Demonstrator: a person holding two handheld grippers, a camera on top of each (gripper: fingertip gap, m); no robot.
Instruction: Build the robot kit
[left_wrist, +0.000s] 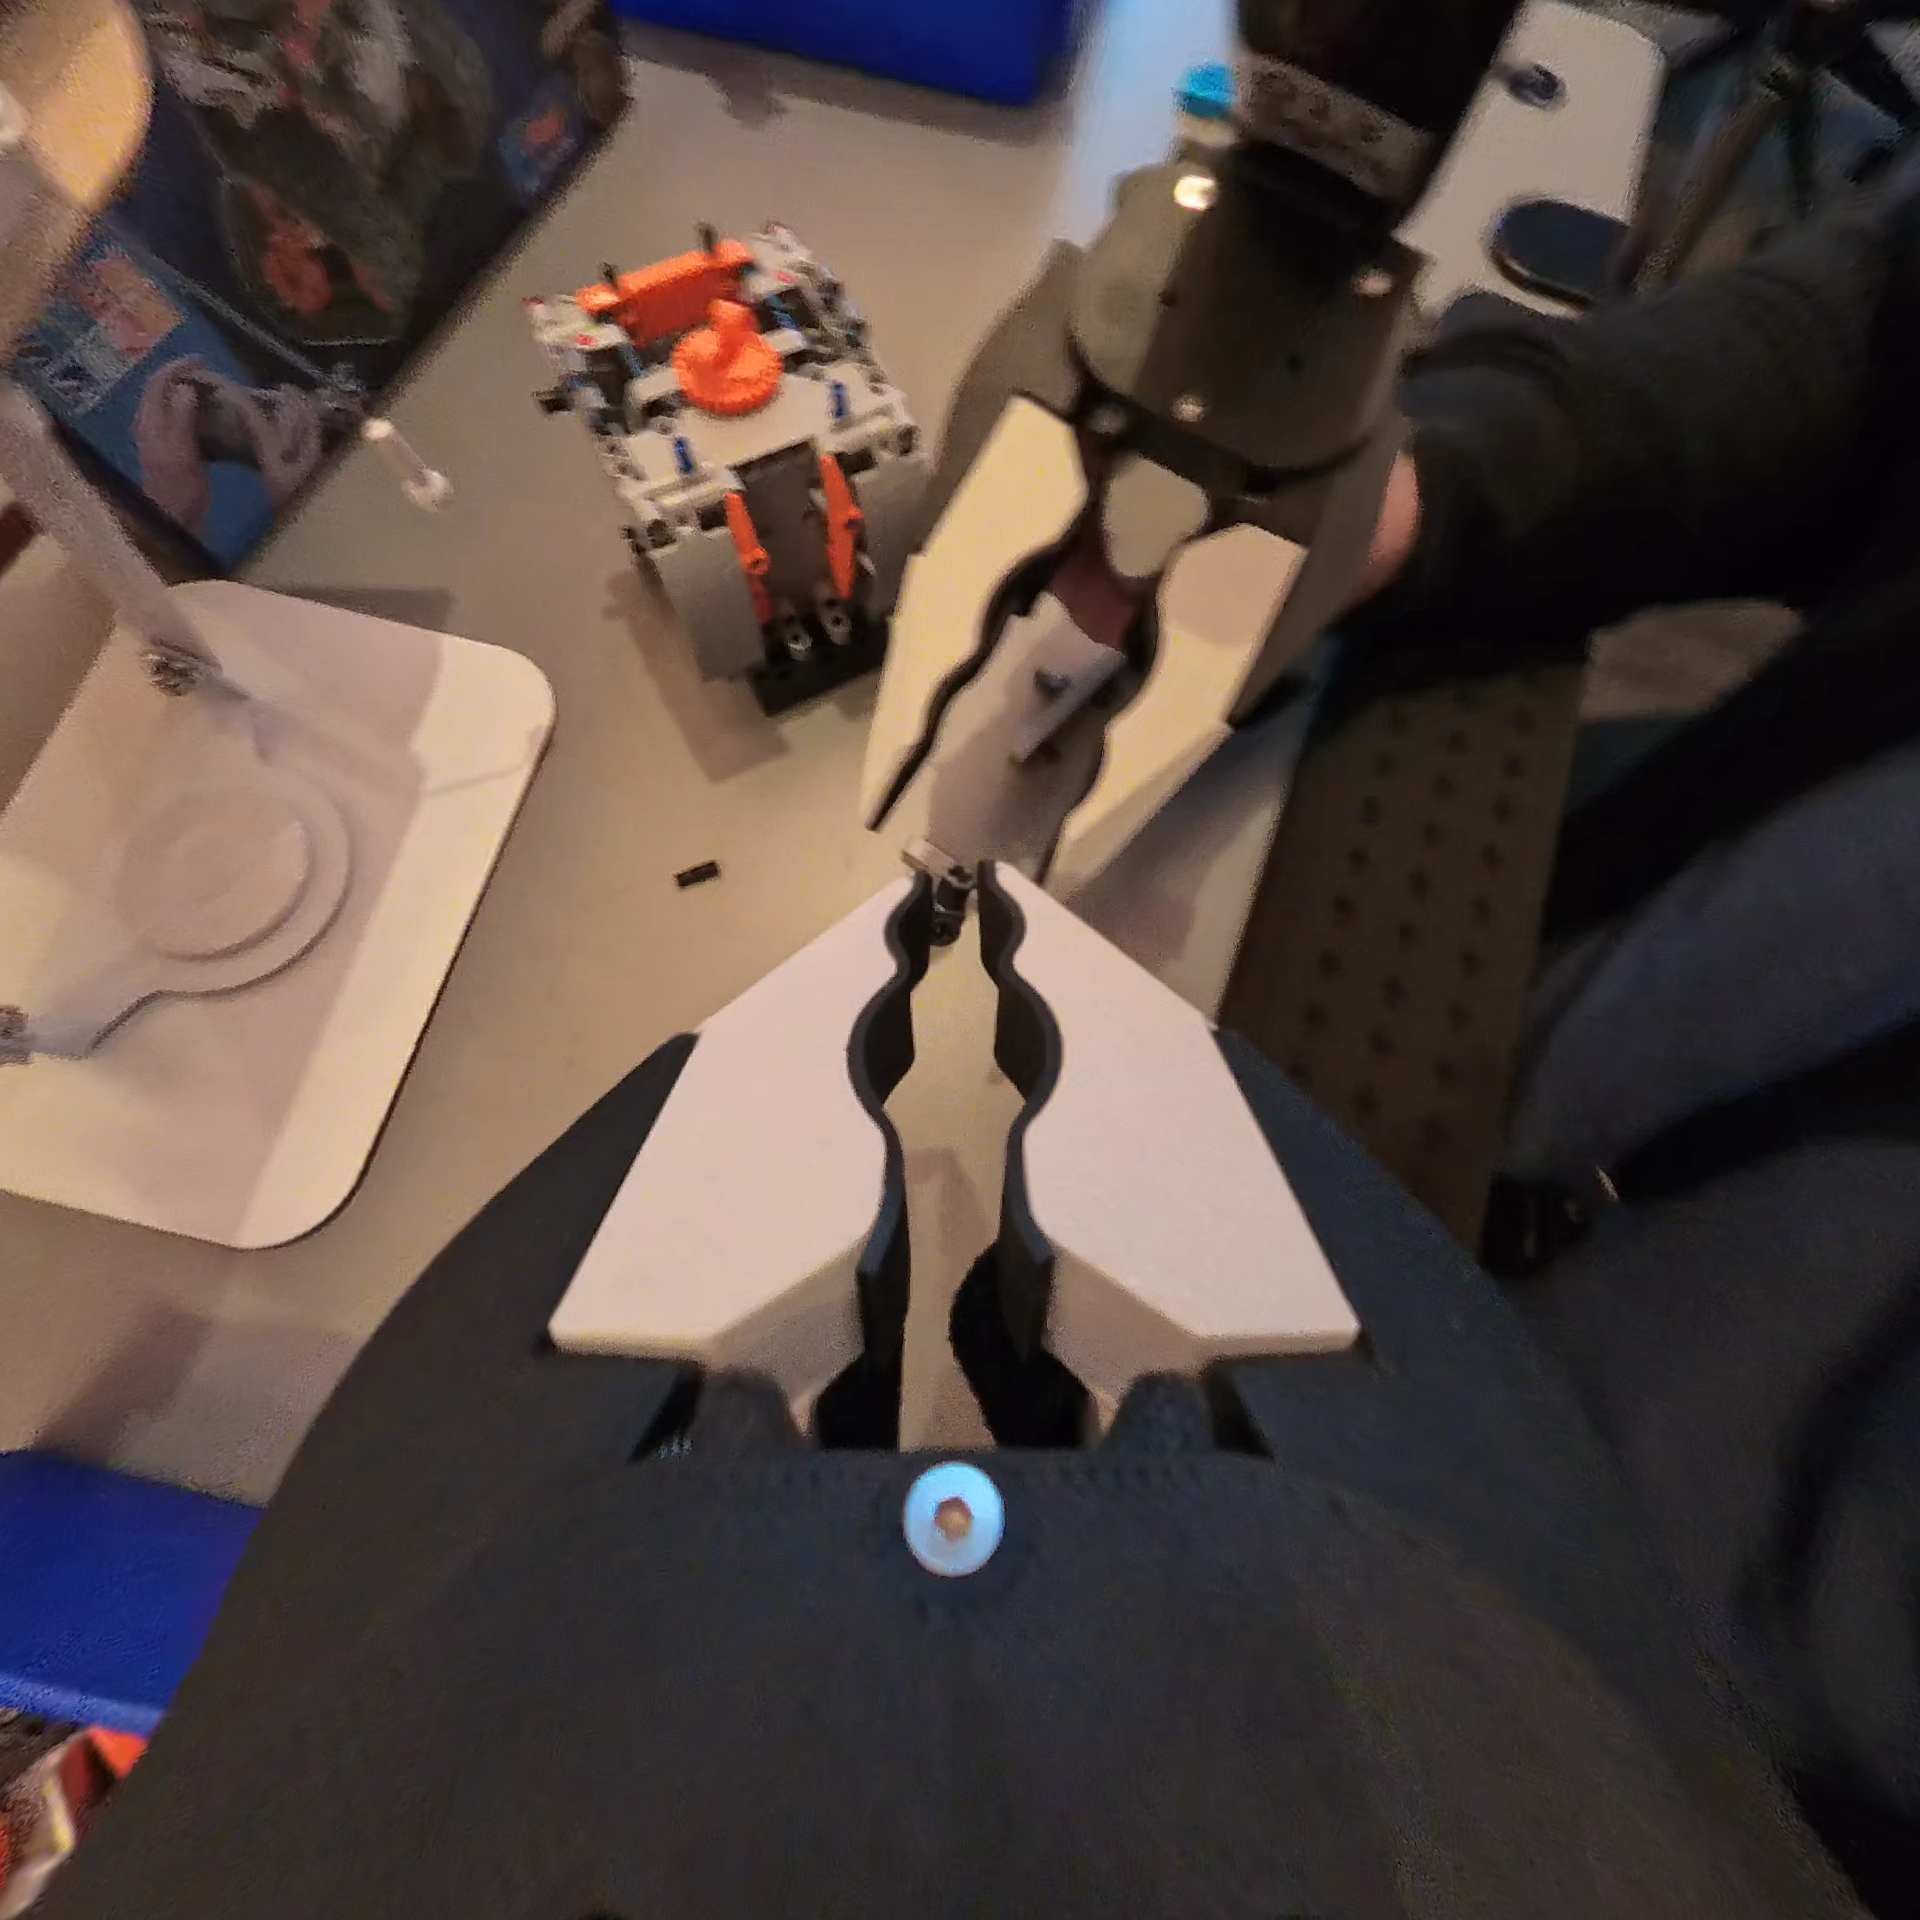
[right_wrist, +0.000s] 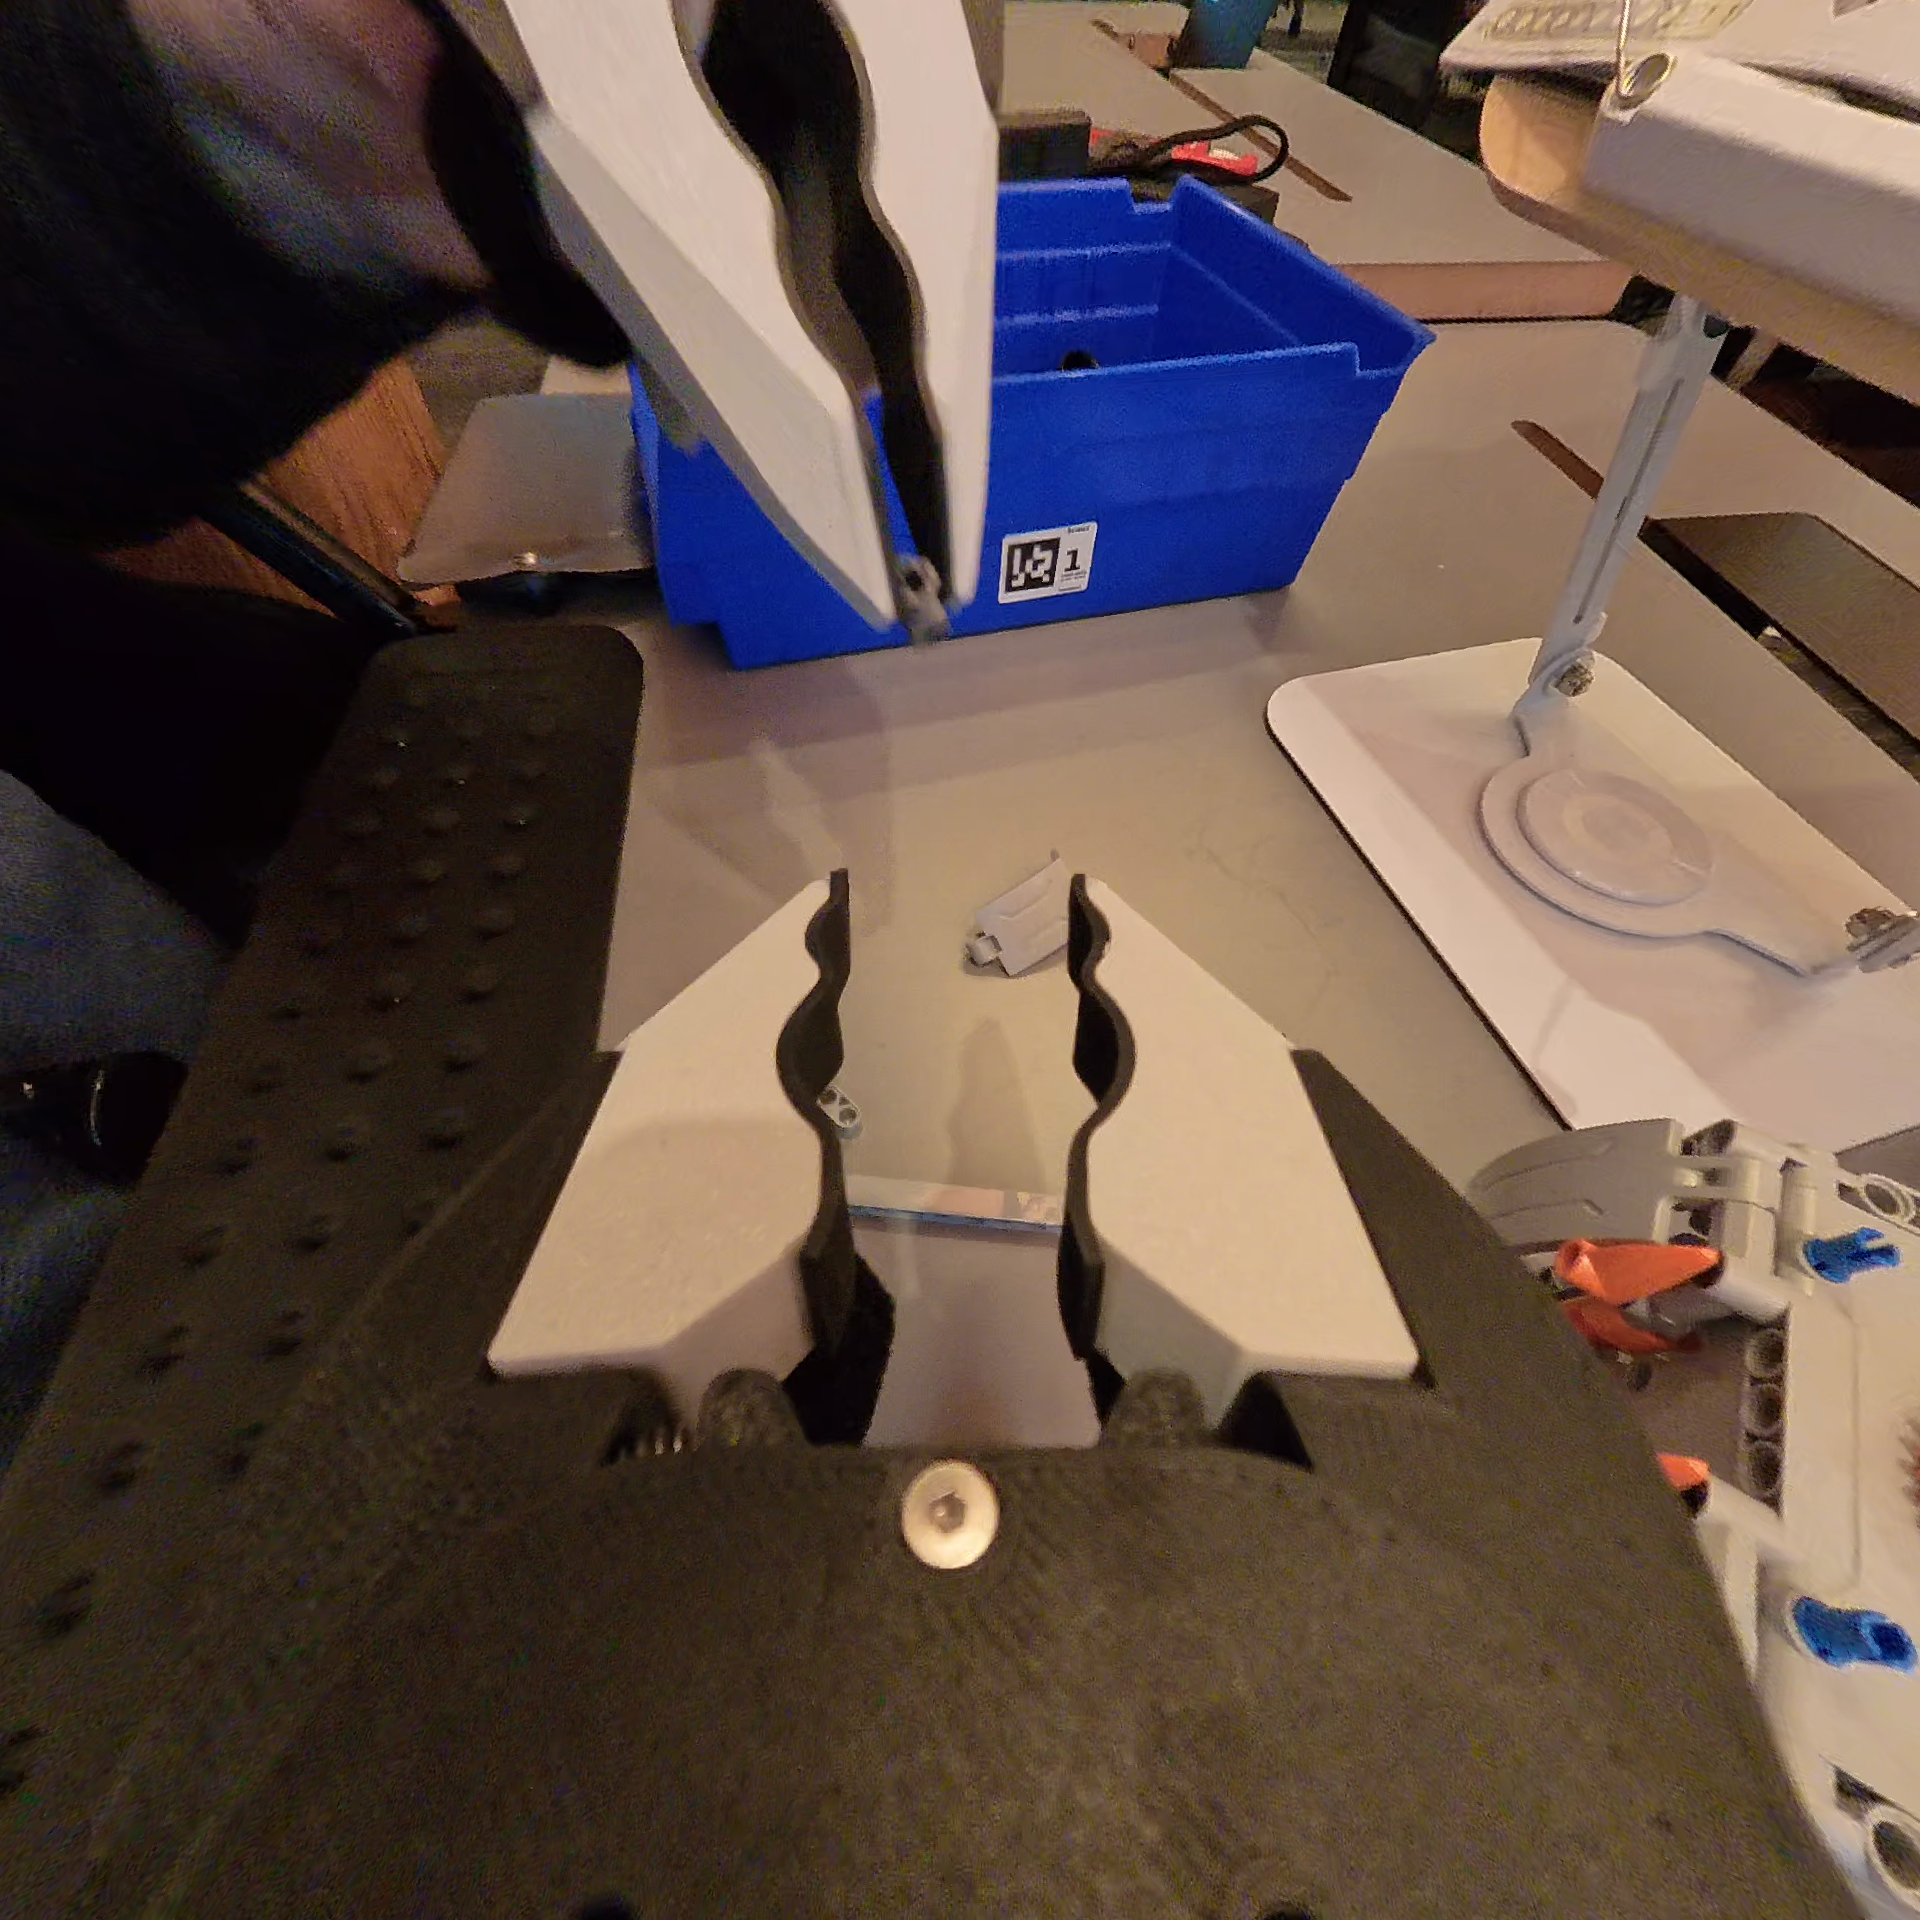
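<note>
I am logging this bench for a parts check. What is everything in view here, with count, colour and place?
Small grey brick connector: one, pinched at left gripper's tips.
Grey brick panel piece: one, on table ahead of right gripper.
Grey-and-orange brick model: one, mid-table.
Blue plastic bin: one, far side.
White stand base: one, beside the model.
Black studded baseplate: one, table edge.
Left gripper: shut on connector.
Right gripper: open, empty.

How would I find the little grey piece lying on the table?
Find the blue bin on the grey table. Nearer the camera, the small grey piece lies flat by the open right gripper. It lies loose, apart from the grey-and-orange block model.
</note>
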